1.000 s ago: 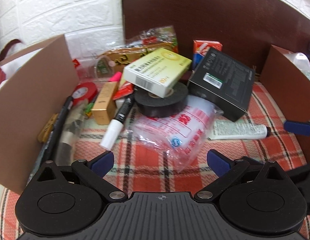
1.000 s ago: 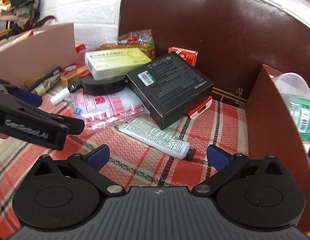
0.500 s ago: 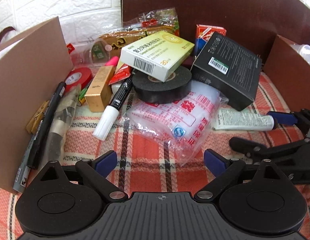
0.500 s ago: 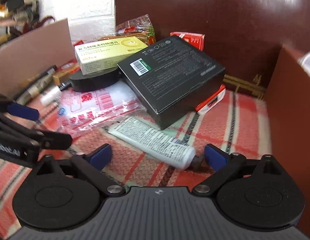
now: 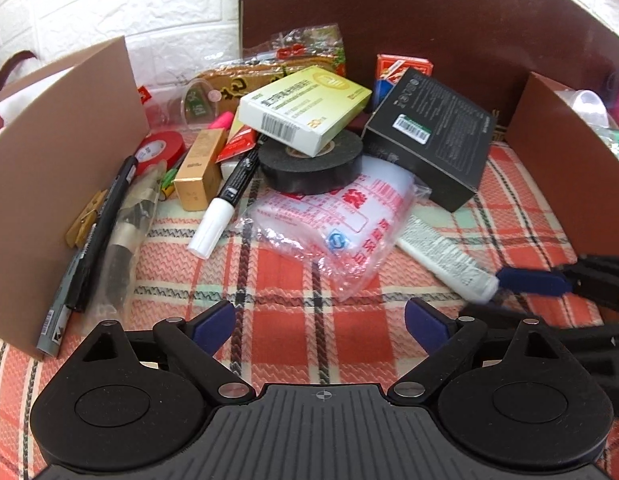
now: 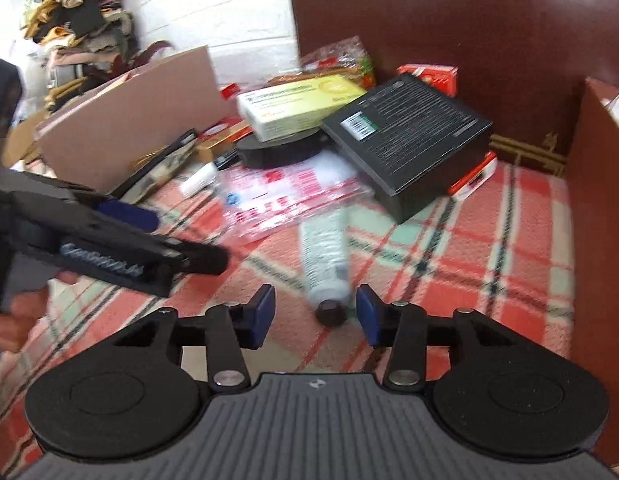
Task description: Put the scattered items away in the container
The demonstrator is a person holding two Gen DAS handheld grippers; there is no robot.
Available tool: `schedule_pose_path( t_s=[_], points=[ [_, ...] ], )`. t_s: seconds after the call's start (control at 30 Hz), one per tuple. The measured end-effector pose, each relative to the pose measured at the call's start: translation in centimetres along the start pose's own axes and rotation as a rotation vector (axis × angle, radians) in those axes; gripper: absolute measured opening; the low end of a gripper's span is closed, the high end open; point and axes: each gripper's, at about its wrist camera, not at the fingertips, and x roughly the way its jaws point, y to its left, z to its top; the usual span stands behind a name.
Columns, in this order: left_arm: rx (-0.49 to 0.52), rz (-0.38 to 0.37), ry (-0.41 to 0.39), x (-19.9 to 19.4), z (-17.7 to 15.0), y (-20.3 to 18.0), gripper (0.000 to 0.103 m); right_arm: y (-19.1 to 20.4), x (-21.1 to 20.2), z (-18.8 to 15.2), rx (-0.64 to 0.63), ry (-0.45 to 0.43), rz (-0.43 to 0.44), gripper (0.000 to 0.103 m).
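Observation:
A white tube with a black cap (image 6: 324, 258) lies on the plaid cloth (image 6: 489, 248). My right gripper (image 6: 315, 316) has its pads on either side of the capped end, jaws partly closed with a gap on both sides. The tube also shows in the left wrist view (image 5: 445, 258), with a blue right finger (image 5: 533, 282) at its end. My left gripper (image 5: 319, 320) is open and empty above the cloth, short of a clear plastic bag with red print (image 5: 341, 216). Behind lie a black tape roll (image 5: 309, 164), a yellow-white box (image 5: 305, 108) and a black box (image 5: 429, 136).
A brown cardboard wall (image 5: 65, 168) stands at the left with pens (image 5: 101, 216), a white-capped marker (image 5: 225, 204), a gold box (image 5: 199, 168) and red tape (image 5: 159, 152) beside it. Another brown wall (image 6: 601, 240) stands at the right. A dark headboard (image 5: 409, 12) is behind.
My right gripper has moved down and in to the tube's capped end, and its jaws have narrowed around it. The tube has swung to point at the right gripper. The left gripper has barely moved.

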Motion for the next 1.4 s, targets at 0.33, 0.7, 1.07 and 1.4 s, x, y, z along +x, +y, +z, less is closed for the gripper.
schedule_pose_path(
  t_s=[0.33,0.7,1.07,1.4],
  points=[
    [-0.032,-0.013,0.020,-0.3,0.0,-0.1,0.094,1.0,1.2,-0.2,-0.051,0.016,-0.036,0.031],
    [-0.034,-0.057,0.065,-0.7,-2.7,-1.2,0.094,5.6,-3.1,-4.8,-0.176,0.026,0.075,0.032],
    [0.027,-0.111,0.072,1.4,-0.6,-2.0,0.096,4.8,-3.8,-5.3,-0.117,0.009,0.017,0.048],
    [0.164,-0.180,0.040,0.3,-2.6,-4.2,0.083,4.6,-4.0,-5.3,-0.121,0.018,-0.017,0.060]
  ],
)
